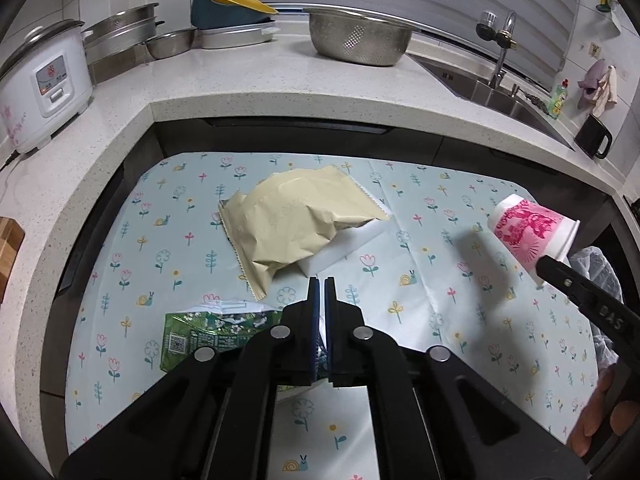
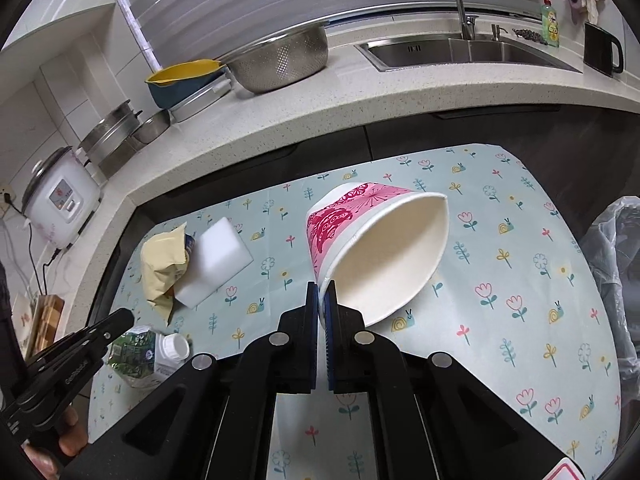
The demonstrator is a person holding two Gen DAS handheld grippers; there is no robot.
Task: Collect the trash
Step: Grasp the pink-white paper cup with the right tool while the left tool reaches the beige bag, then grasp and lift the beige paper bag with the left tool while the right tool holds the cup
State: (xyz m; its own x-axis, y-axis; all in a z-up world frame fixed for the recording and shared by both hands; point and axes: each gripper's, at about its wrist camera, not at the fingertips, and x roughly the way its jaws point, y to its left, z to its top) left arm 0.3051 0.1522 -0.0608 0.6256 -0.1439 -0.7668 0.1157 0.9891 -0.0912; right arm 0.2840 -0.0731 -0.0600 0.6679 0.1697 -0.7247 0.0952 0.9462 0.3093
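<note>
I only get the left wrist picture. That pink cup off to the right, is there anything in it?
Observer: No. The right wrist view looks straight into the pink cup. It is white inside and empty, and its mouth is squashed to an oval.
Operator: What is holding it up?
Observer: The right gripper, shut on the cup's rim, with one finger inside the cup and one outside.
Operator: And the green thing at the bottom of my picture?
Observer: A green carton. It has a white screw cap that your view hides.
</note>
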